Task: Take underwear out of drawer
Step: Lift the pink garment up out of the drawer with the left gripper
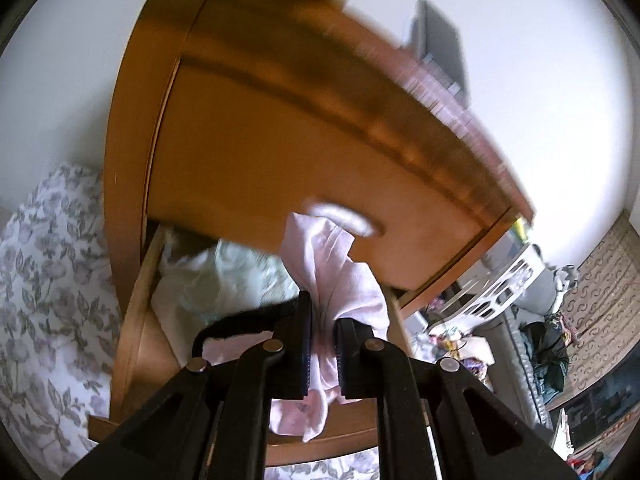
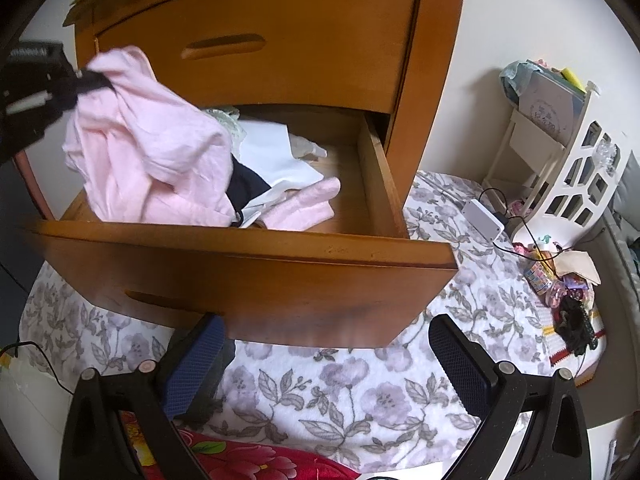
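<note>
My left gripper is shut on a pale pink piece of underwear, which hangs bunched from its pads. In the right wrist view the same pink garment dangles over the left part of the open wooden drawer, held from the upper left by the left gripper. More clothes lie in the drawer: a white piece, a dark one and another pink one. My right gripper stands open below the drawer front, nothing between its fingers.
The wooden chest has a shut upper drawer with a slot handle. A flowered blanket spreads below. To the right stand a white rack, a white box with a cable and a heap of small items.
</note>
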The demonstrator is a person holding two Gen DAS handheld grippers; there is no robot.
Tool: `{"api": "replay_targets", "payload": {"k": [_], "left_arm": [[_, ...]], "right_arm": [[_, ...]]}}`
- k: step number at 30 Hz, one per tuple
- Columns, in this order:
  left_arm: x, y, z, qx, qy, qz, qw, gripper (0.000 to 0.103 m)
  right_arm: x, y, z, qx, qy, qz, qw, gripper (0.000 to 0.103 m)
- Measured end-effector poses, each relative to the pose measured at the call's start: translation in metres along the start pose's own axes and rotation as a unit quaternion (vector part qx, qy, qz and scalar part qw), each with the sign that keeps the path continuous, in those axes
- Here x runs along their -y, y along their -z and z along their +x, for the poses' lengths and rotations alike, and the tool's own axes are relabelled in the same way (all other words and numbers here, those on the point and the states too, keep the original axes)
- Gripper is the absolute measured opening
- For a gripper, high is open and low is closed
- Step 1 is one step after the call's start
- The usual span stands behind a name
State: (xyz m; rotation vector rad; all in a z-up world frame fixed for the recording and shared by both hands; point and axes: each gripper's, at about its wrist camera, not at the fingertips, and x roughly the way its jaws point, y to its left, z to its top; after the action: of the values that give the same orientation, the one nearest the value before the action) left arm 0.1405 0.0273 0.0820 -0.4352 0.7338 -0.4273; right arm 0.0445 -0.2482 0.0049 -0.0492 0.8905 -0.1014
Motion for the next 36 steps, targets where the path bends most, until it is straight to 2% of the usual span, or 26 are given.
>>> {"api": "replay_targets", "payload": {"k": [6,14,26,36], "left_arm": [[0.022,-0.022,-0.04,0.048,0.019,0.027,0.9983,0.01],[0.042,-0.033,-0.093,0.096,0.038,0.047,0.9935,0.01],[0.056,-0.02,-0.148,0.126,0.031,0.061,0.9896,0.01],[0.054,0.001,-0.176,0.128,0.028,0.048,0.9901,0.01]], "right_arm": [[0.0,-0.001,-0.011,0.01,0.0,0.001,1.0,0.103],[-0.002,-0.001,-0.026,0.024,0.0,0.0,1.0,0.103],[-0.007,0.0,-0.048,0.044,0.0,-0.002,0.999,0.103],[-0.013,0.002,-0.064,0.059,-0.003,-0.006,0.998,0.103]]}}
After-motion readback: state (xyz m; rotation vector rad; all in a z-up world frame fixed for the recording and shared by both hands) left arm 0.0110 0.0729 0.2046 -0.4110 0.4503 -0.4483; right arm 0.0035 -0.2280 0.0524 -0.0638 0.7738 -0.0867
